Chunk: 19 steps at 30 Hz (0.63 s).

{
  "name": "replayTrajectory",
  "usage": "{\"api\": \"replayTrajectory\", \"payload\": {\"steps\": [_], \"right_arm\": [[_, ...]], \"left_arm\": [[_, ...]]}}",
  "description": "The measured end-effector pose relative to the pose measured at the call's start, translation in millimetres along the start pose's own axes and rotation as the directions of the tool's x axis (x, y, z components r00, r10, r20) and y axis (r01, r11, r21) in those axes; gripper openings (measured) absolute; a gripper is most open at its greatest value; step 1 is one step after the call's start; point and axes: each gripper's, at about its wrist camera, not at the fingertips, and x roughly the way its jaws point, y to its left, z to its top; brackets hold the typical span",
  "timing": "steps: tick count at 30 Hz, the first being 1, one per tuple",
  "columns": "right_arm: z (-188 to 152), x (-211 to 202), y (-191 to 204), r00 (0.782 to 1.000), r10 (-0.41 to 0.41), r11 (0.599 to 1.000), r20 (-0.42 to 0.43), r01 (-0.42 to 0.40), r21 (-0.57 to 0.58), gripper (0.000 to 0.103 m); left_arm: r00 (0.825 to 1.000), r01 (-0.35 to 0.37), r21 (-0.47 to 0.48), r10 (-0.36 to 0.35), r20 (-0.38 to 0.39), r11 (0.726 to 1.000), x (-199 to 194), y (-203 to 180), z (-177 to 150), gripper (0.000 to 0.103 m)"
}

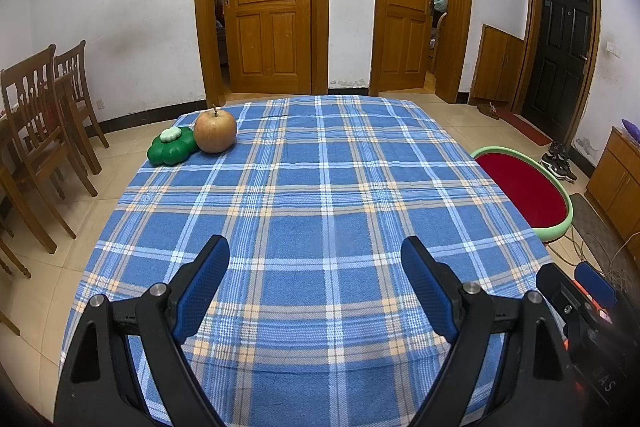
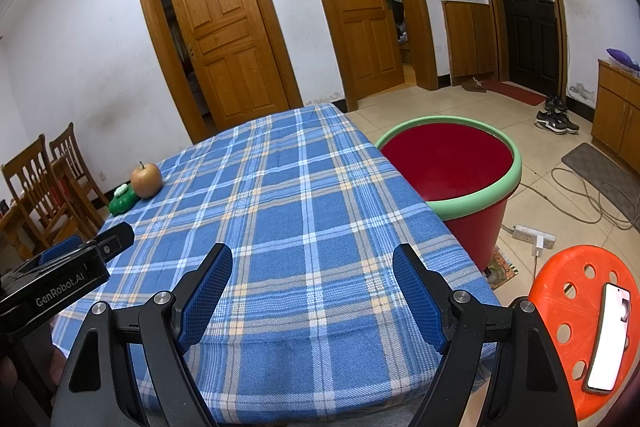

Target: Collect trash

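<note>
Grippers are both hovering over the near edge of the plaid tablecloth (image 1: 320, 187), the left gripper (image 1: 316, 287) and right gripper (image 2: 312, 295) each spreading its fingers wide and gripping nothing. An apple (image 1: 215, 131) is sitting touching a green clover-shaped object (image 1: 172, 147) at the far left corner, well apart from the red bin (image 2: 460, 163) standing just beside the table's right edge.

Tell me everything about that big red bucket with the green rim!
The big round red plastic bucket has a thick pale green rim around its wide open top. It looks smooth inside and empty as far as the right wrist view shows. It stands upright on the tiled floor, close against the right edge of the table with the blue plaid cloth; whether they touch is unclear. A small patterned mat peeks from under its base.
</note>
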Motion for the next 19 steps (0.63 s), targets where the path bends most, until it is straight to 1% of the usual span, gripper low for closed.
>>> {"api": "replayTrajectory", "payload": {"steps": [13,19], "right_arm": [[1.3,-0.6,1.1,1.000,-0.003,1.000,0.006,0.003,-0.006,0.083],[12.0,4.2,1.9,1.000,-0.013,1.000,0.012,0.013,-0.016,0.083]], "left_arm": [[1.000,0.000,0.000,0.000,0.001,1.000,0.2,0.2,0.0,0.087],[1.000,-0.005,0.011,0.006,-0.017,1.000,6.5,2.3,4.6,0.087]]}}
